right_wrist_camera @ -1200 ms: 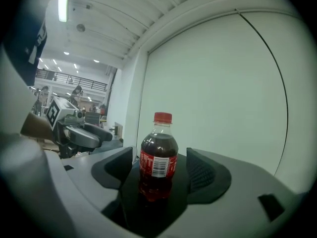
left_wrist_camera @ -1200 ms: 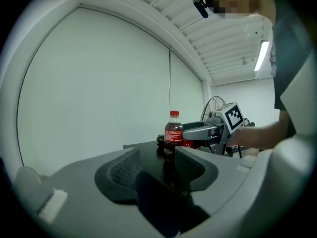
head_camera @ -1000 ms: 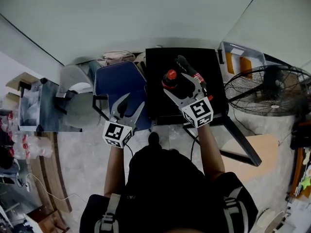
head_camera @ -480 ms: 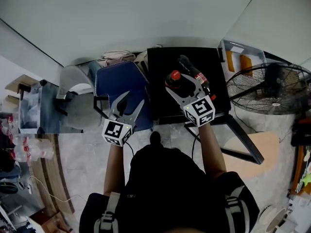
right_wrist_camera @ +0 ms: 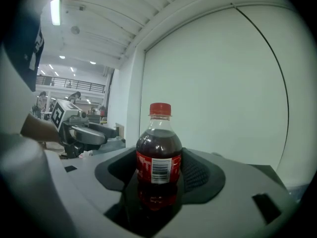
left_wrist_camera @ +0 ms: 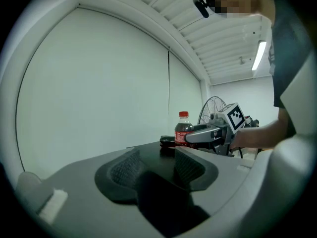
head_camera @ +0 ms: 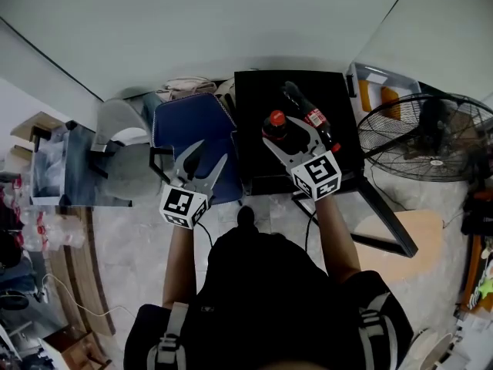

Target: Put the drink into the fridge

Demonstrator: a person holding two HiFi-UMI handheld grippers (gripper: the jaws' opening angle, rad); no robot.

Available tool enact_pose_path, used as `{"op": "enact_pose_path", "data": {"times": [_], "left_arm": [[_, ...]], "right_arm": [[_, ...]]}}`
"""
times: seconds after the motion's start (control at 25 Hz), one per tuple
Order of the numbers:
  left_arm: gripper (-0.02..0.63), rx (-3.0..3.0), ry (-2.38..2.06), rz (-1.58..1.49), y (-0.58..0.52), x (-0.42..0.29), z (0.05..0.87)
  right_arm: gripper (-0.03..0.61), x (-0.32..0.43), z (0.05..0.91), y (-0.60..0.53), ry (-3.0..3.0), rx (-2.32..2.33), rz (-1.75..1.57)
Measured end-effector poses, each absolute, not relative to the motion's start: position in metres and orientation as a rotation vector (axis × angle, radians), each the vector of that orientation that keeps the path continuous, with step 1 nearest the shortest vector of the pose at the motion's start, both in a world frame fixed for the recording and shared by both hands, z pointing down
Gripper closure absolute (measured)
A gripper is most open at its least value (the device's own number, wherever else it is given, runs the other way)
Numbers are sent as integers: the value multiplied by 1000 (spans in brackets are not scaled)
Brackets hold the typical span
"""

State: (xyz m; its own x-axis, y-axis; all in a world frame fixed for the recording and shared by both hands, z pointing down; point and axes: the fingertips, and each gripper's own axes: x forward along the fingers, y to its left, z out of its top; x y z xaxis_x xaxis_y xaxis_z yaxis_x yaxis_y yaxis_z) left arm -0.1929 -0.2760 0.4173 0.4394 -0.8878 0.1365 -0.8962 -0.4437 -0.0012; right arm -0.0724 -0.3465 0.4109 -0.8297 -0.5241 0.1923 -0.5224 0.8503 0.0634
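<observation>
Standing upright just above frame centre, cola bottle (head_camera: 273, 119) is on black table (head_camera: 258, 91), btwn right gripper (head_camera: 286, 129) fingers, which have just been closing & now press its sides. 2nd bottle (head_camera: 308, 116) lies just behind, upper right. Left gripper (head_camera: 212, 154), left of centre: fingers apart, empty, above blue seat (head_camera: 185, 122).

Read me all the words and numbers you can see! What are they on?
No text here can be read.
Standing bottle, red label: a barcode and tiny print, too small to read.
Lying bottle, red label: white print, too blurred to read.
Left cube and right cube: black-and-white square patterns, no words or numbers.
</observation>
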Motion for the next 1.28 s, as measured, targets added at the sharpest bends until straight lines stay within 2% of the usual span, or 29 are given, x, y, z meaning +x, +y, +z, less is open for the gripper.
{"op": "enact_pose_path", "data": {"times": [1.28], "left_arm": [[391, 2545, -1734, 236, -135, -86, 412]], "right_arm": [[299, 27, 415, -216, -2864, 683, -37]]}}
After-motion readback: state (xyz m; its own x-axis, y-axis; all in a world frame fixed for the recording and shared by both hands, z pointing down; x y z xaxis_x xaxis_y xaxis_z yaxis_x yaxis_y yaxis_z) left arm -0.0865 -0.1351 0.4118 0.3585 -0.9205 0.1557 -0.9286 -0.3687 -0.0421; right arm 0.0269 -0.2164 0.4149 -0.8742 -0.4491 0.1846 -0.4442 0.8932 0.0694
